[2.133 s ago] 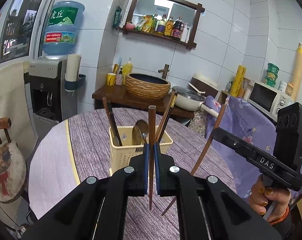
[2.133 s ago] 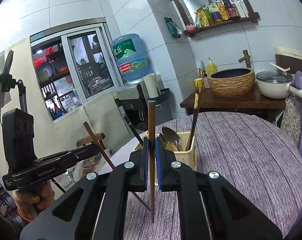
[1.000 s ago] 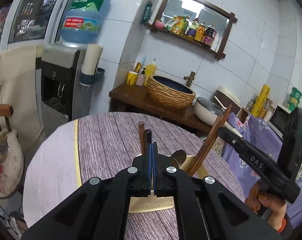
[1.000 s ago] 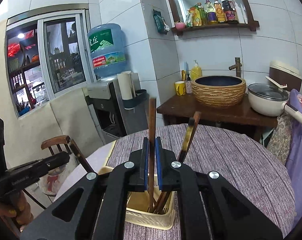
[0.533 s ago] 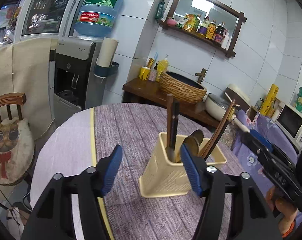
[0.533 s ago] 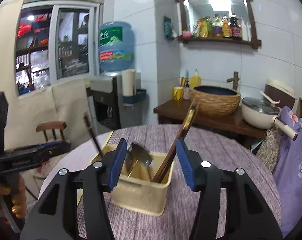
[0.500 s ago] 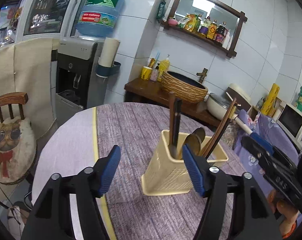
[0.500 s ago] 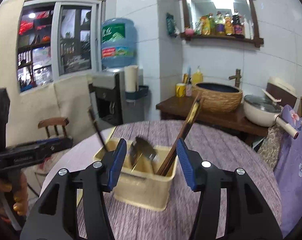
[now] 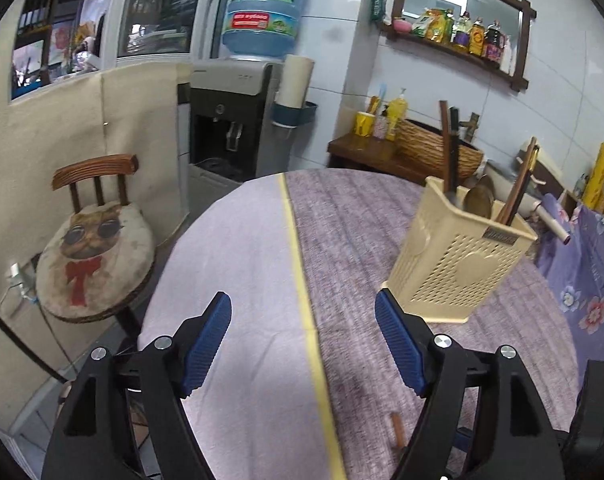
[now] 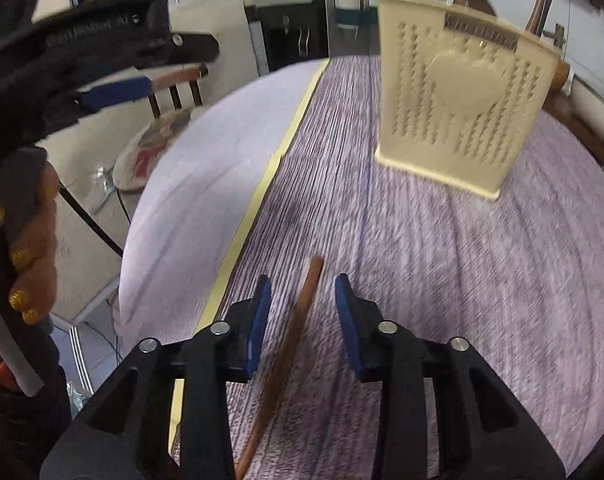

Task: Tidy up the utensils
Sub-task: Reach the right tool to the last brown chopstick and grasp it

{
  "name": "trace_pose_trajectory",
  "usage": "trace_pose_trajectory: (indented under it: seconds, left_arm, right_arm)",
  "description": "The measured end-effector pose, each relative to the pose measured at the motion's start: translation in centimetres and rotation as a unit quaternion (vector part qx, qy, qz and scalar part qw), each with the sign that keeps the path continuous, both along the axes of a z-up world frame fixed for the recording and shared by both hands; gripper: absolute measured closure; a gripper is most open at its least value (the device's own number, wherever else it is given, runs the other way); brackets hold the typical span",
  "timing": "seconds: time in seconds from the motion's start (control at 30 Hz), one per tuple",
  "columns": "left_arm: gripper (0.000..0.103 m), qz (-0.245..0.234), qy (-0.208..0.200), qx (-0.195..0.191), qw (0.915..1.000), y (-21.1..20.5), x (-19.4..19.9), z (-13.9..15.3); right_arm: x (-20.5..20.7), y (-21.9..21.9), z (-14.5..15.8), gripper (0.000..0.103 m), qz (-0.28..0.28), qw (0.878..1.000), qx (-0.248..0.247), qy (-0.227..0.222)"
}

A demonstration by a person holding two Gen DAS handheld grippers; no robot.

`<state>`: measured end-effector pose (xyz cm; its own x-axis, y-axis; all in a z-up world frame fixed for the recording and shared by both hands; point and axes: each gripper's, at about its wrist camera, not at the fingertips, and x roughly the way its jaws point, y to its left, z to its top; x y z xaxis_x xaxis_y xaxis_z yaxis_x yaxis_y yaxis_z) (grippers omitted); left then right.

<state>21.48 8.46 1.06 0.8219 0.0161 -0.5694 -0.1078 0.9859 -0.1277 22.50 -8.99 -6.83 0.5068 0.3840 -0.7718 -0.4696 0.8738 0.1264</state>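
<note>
A cream perforated utensil holder stands on the round table and holds several brown chopsticks and a spoon. In the right wrist view the holder is ahead, at upper right. One brown chopstick lies flat on the purple cloth between the jaws of my right gripper. Those jaws are closing, and the pads stand clear of the chopstick on both sides. My left gripper is empty, its jaws still opening wide, left of the holder above the cloth. The chopstick's tip shows in the left wrist view.
A yellow strip divides the pale part of the tabletop from the purple cloth. A chair with a cat cushion stands at the left table edge. A water dispenser and a side table with a woven basin are behind. A hand holds the left gripper.
Both grippers let go of the chopsticks they held upright over the holder and opened. Both sank toward the table; the right one now straddles a lying chopstick with narrower jaws.
</note>
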Motion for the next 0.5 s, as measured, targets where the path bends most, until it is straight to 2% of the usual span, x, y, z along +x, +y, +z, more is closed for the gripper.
trace_pose_trajectory:
  seconds: [0.23, 0.5]
  left_arm:
    - [0.029, 0.007, 0.011, 0.008, 0.9999, 0.5, -0.9, -1.2]
    - [0.029, -0.003, 0.018, 0.014, 0.9997, 0.0, -1.0, -2.1]
  right_arm:
    - [-0.4, 0.8, -1.9, 0.087, -0.016, 0.999, -0.021, 0.024]
    - [0.0, 1.4, -1.9, 0.091, -0.02, 0.999, -0.041, 0.014]
